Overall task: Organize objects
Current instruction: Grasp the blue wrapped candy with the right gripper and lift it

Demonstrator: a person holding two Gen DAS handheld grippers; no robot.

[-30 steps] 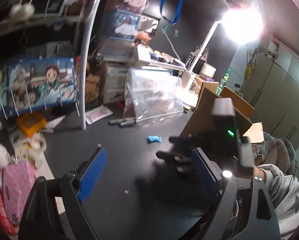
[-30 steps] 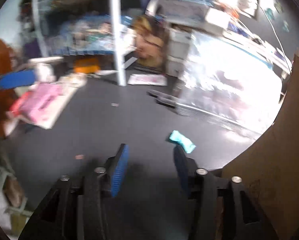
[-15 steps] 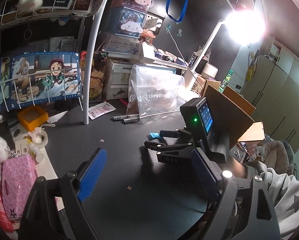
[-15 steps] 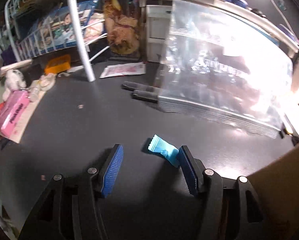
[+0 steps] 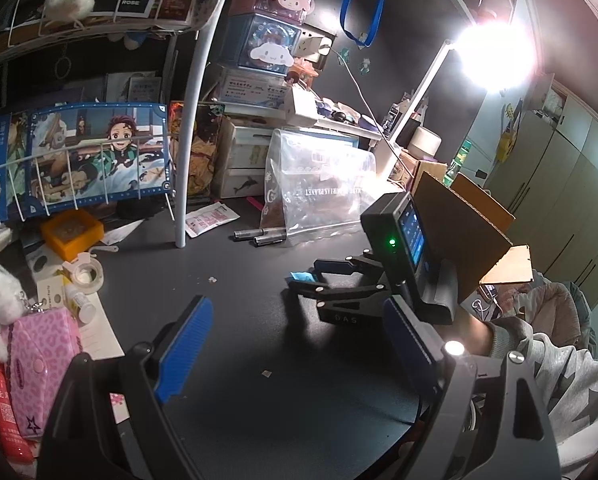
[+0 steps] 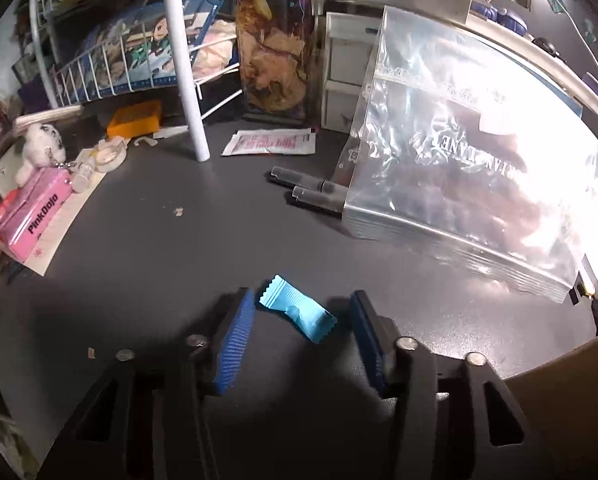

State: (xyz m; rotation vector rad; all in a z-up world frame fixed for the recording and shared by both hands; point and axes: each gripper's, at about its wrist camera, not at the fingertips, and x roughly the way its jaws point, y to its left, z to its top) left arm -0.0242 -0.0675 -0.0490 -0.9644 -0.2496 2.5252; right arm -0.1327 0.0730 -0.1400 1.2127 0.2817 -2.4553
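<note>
A small light-blue wrapped candy [image 6: 295, 312] lies flat on the dark desk [image 6: 179, 264]. My right gripper [image 6: 299, 300] is down at the desk with the candy between its blue pads. Its jaws are closing; the left pad is at the wrapper's end and a gap remains on the right side. In the left wrist view the right gripper [image 5: 309, 276] hides most of the candy [image 5: 301, 276]. My left gripper [image 5: 295, 301] hovers nearer the desk's front edge, open, with nothing between its fingers.
A clear plastic bag [image 6: 459, 184] stands behind the candy, with two dark markers [image 6: 307, 188] at its foot. A white pole [image 6: 187, 80], a sachet [image 6: 271, 142], an orange box [image 5: 71, 232], a tape roll [image 5: 85, 276] and a pink case [image 6: 35, 216] crowd the left. A cardboard box [image 5: 467, 232] stands at right.
My right gripper came forward and down over the candy, which now sits between its pads, and its jaws have narrowed. My left gripper has stayed put.
</note>
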